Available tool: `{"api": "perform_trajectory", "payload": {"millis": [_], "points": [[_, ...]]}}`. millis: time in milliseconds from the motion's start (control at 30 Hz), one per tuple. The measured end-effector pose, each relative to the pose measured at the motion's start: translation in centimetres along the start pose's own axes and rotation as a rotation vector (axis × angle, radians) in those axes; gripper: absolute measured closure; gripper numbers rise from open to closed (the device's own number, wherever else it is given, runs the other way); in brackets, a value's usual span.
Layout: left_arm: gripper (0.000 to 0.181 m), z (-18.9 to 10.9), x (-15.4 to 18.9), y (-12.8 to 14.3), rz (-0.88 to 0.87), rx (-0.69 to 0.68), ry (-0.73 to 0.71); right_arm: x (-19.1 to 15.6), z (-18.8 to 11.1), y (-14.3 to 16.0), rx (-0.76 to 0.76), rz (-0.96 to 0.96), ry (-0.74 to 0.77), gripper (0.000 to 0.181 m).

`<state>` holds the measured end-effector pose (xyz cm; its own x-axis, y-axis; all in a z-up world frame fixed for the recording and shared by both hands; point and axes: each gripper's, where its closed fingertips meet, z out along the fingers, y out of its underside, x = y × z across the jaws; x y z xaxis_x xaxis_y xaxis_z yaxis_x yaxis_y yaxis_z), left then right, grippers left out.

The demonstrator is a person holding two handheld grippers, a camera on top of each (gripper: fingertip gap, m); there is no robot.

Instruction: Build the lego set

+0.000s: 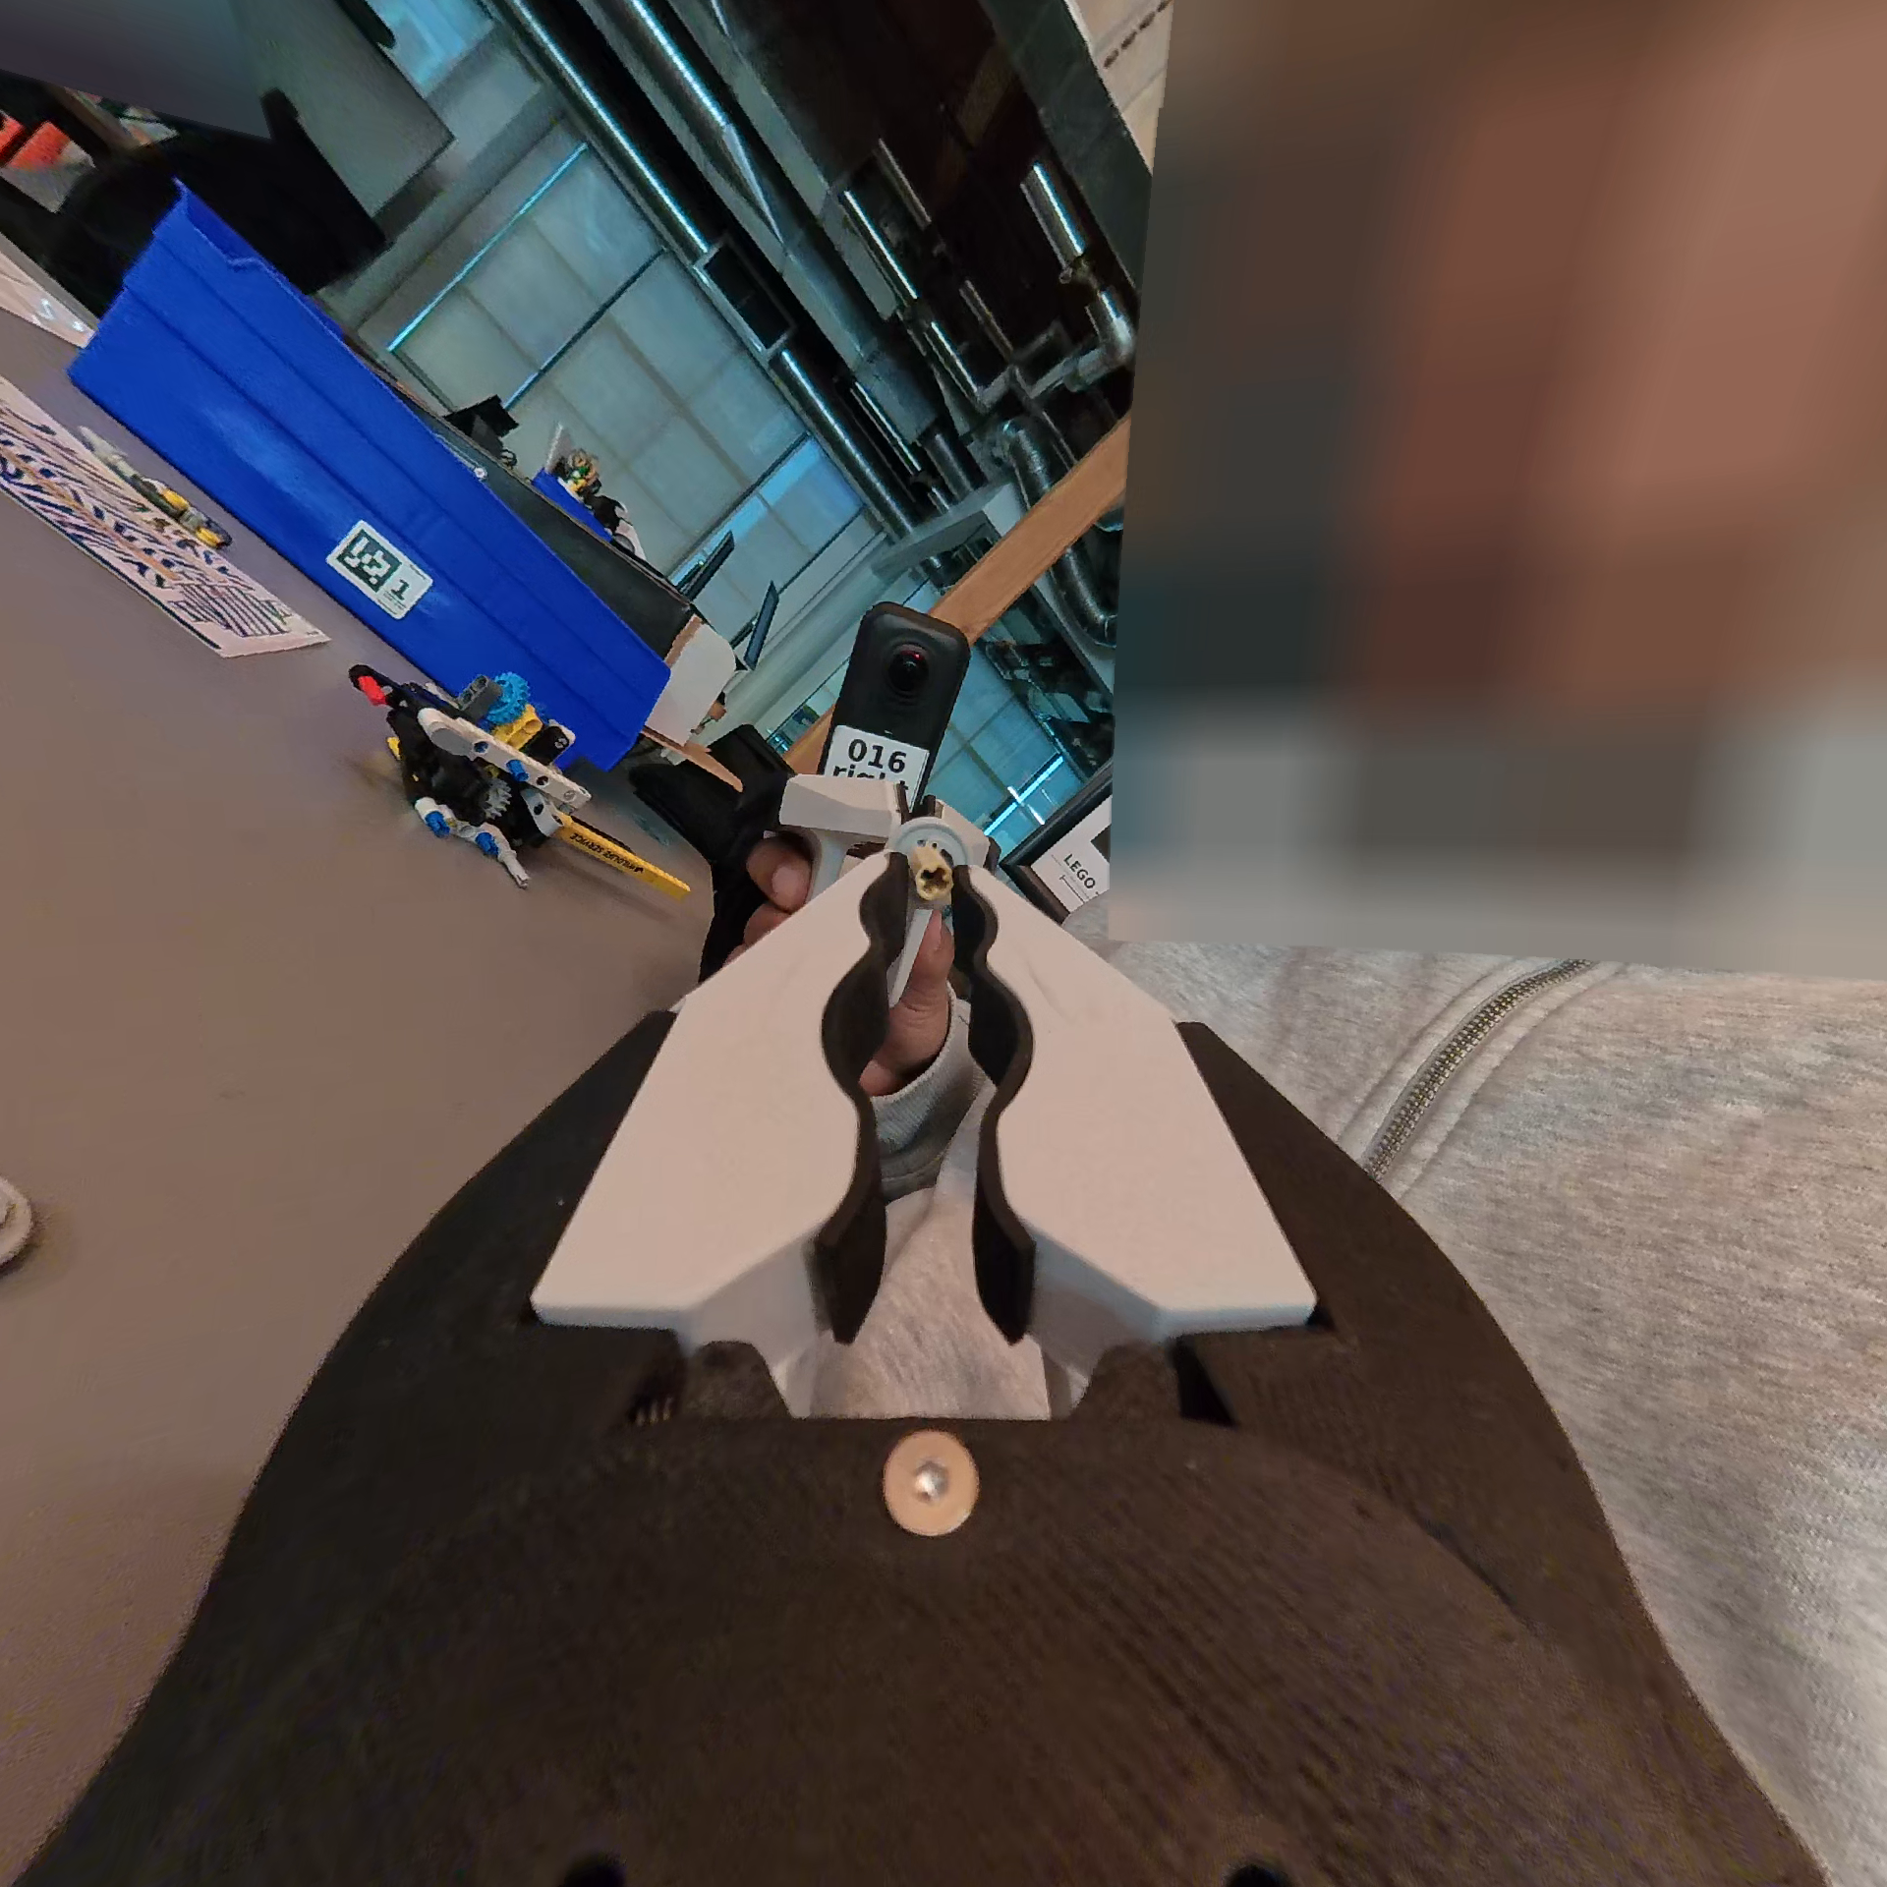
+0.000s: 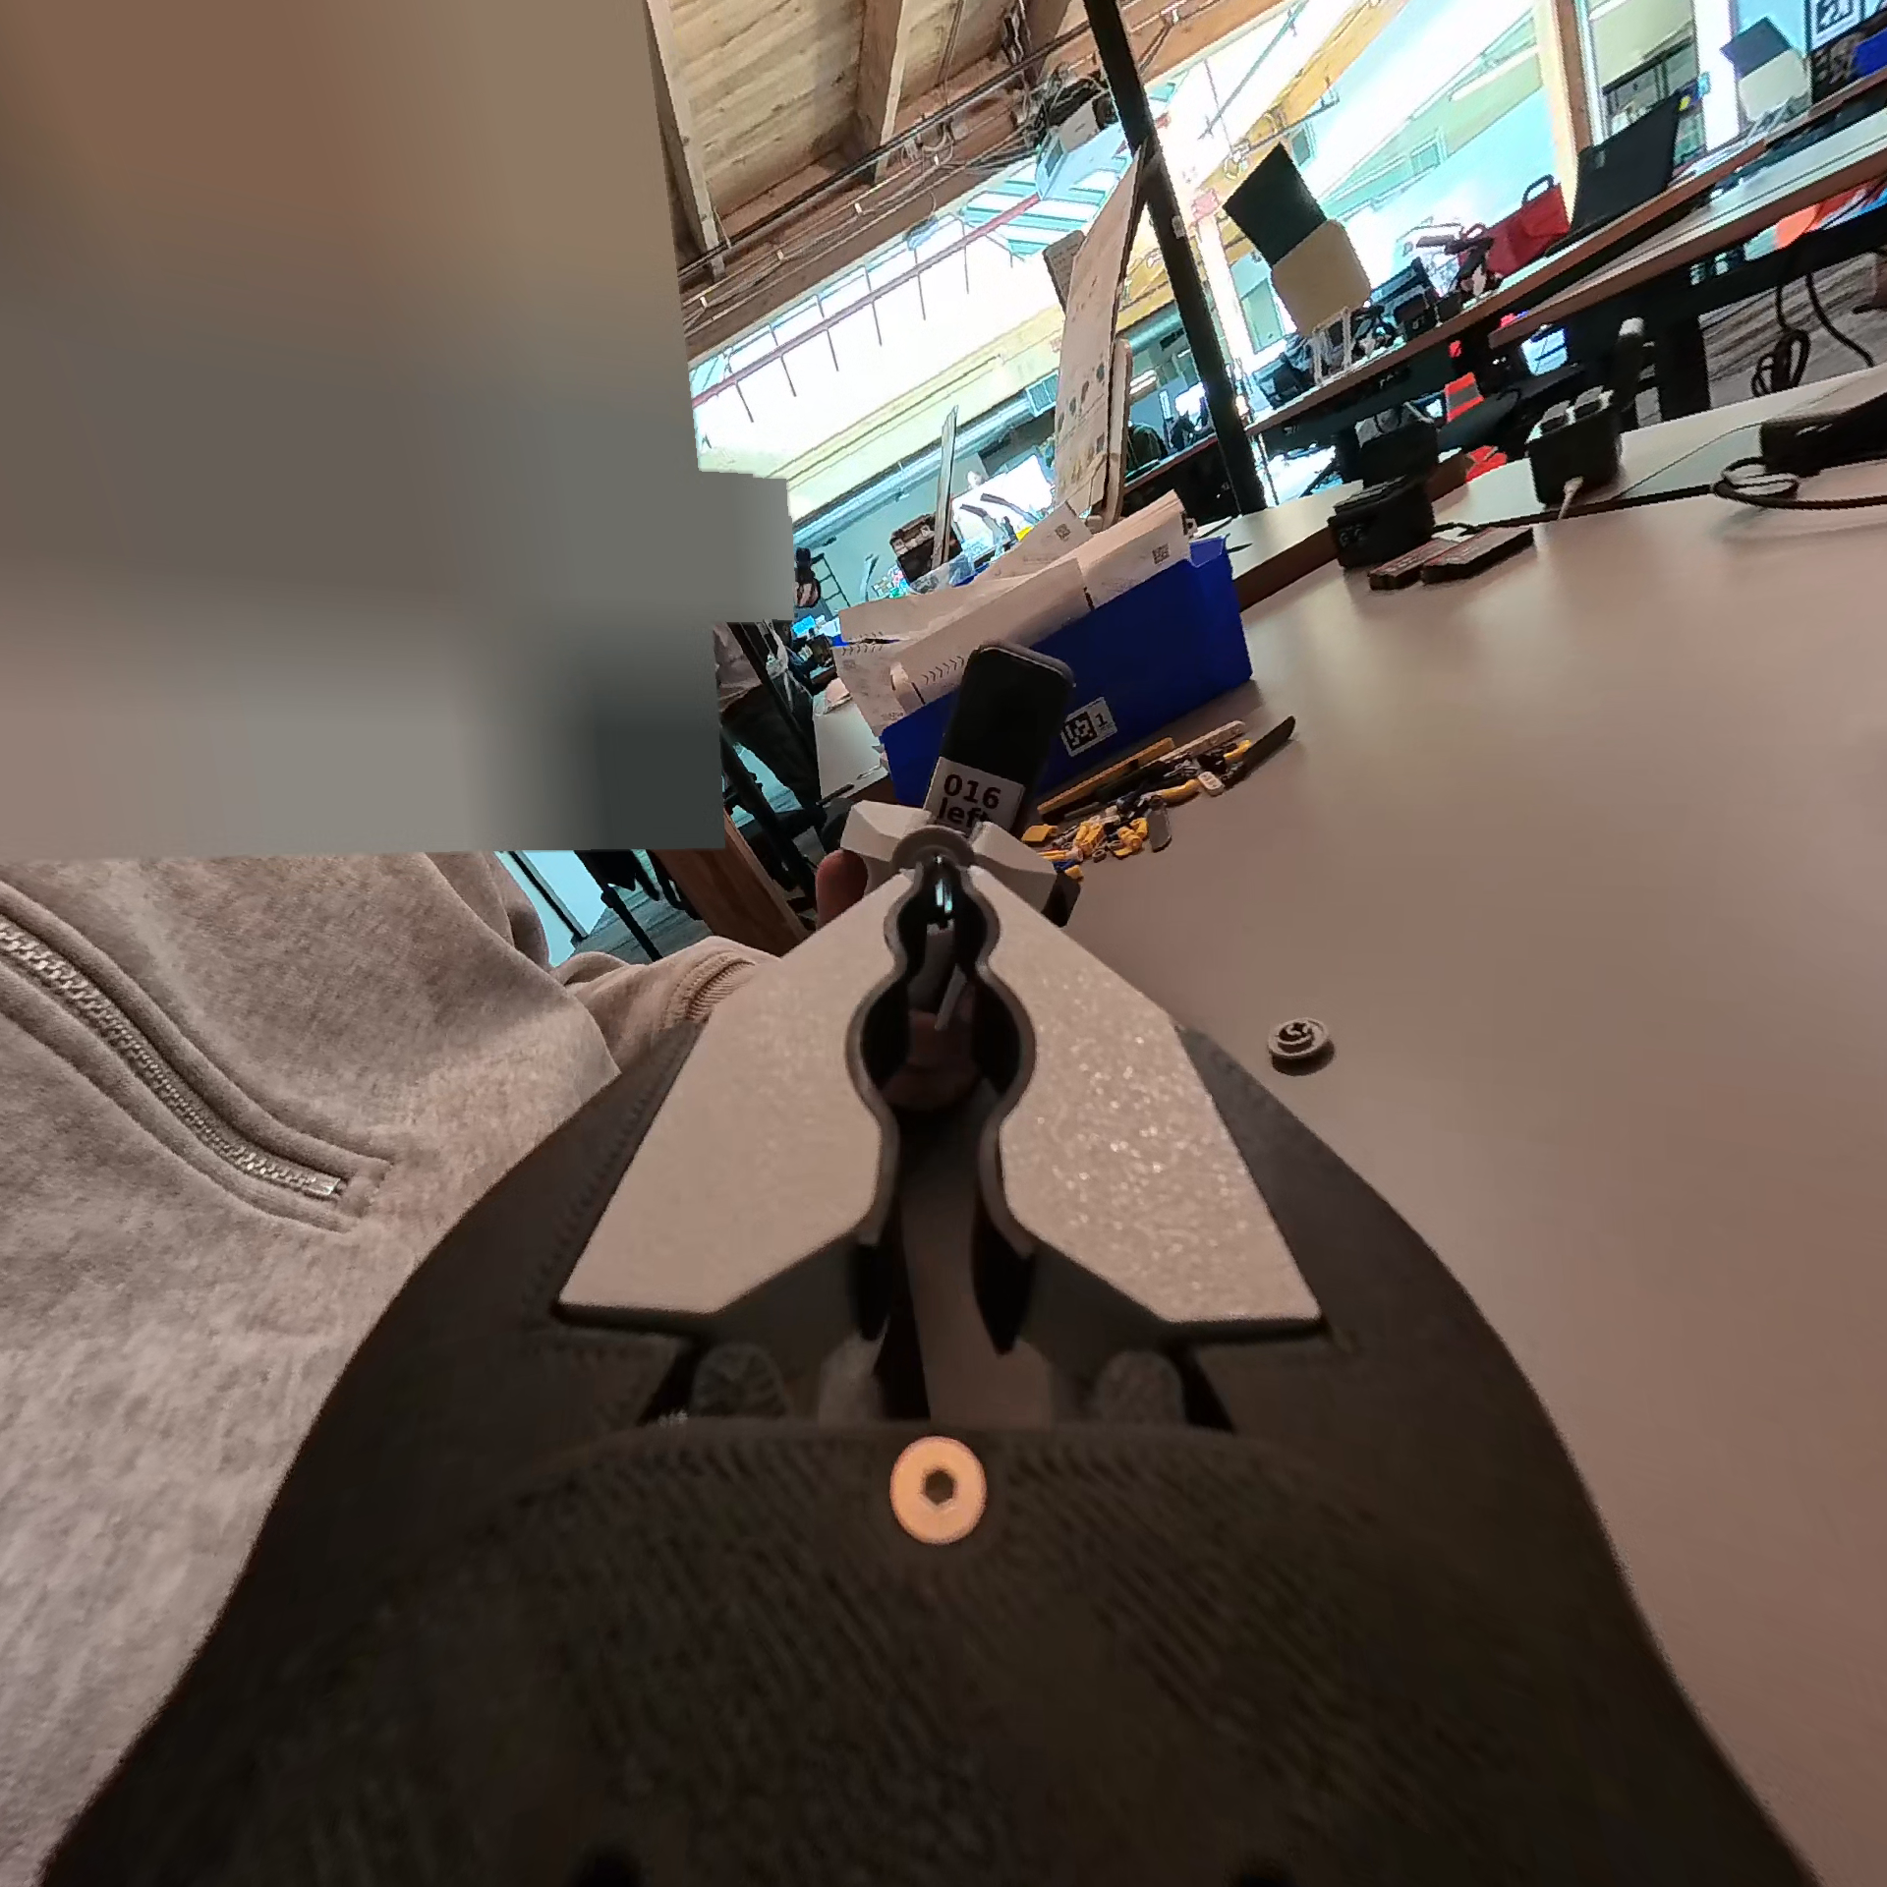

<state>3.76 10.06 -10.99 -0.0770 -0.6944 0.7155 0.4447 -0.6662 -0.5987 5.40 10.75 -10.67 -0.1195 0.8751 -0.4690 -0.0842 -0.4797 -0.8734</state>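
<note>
My left gripper (image 1: 931,904) is shut on a small tan pin (image 1: 931,876) at its tips. My right gripper (image 2: 934,888) faces it tip to tip, raised above the table, and is shut on a light grey round piece (image 2: 931,850). That piece also shows in the left wrist view (image 1: 931,835), right behind the tan pin and touching it. A partly built black, white and yellow model (image 1: 480,761) lies on the grey table (image 1: 204,970), to the left of both grippers.
A blue bin (image 1: 306,408) stands behind the model, with a printed sheet (image 1: 133,511) beside it. Loose lego pieces (image 2: 1144,807) lie in front of the bin (image 2: 1123,654). A grey round part (image 2: 1299,1042) lies alone on the table. A person's grey sleeve is close by.
</note>
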Motion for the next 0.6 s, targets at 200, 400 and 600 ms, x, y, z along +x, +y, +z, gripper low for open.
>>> {"api": "perform_trajectory", "payload": {"millis": [200, 400, 600], "points": [[0.176, -0.08, -0.19, 0.04, -0.007, 0.002, -0.005, 0.05, 0.05, 0.17, -0.015, -0.027, 0.014, 0.179], [0.177, 0.01, -0.25, 0.20, 0.003, -0.007, -0.011, -0.07, 0.26, 0.48, -0.038, -0.066, 0.027, 0.179], [0.178, -0.02, -0.23, 0.13, 0.025, -0.010, -0.018, -0.07, 0.30, 0.46, -0.035, -0.076, 0.031, 0.179]]}}
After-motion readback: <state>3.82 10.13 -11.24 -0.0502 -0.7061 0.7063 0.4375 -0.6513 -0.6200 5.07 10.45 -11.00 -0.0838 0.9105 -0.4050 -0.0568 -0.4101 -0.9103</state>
